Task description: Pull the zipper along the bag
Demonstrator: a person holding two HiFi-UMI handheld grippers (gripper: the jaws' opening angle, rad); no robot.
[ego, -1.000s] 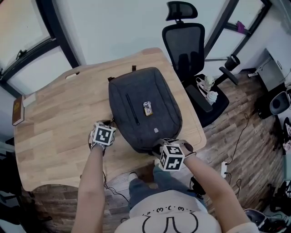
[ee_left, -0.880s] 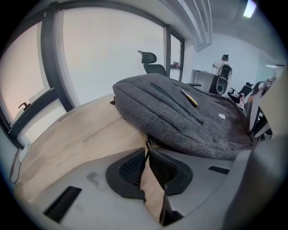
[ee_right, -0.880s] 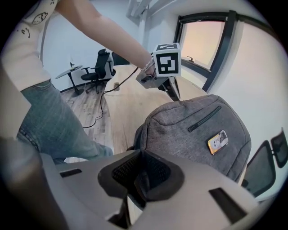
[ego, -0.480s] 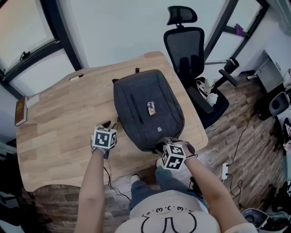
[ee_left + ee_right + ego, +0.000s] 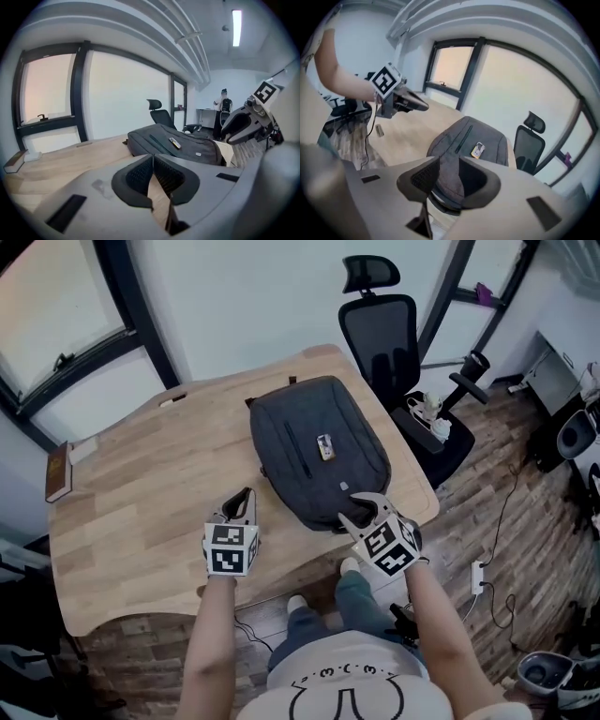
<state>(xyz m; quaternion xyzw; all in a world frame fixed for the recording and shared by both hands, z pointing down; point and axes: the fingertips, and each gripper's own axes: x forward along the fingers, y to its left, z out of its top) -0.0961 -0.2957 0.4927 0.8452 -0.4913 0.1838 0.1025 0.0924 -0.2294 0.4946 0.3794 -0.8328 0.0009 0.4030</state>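
- The left gripper (image 5: 152, 157) has just been closing: its jaw tips now meet, with nothing between them (only bare wood shows through the gap lower down).
- The right gripper (image 5: 449, 161) has just been opening. Its jaws stand partly apart and grip nothing, and the near end of the bag (image 5: 468, 136) shows between them.
- In the head view the right gripper (image 5: 359, 512) hangs just over the bag's (image 5: 319, 460) near end. The left gripper (image 5: 246, 495) is off to the bag's left, over the table (image 5: 141, 502) and apart from the fabric.
- The bag is a dark grey backpack lying flat near the table's right edge. Its contents cannot be seen.
- A straight dark zipper (image 5: 292, 448) runs lengthwise down the bag's front panel, and a small yellowish tag (image 5: 325, 447) lies just beside it.
- A black office chair (image 5: 394, 334) stands beyond the table's far right corner.
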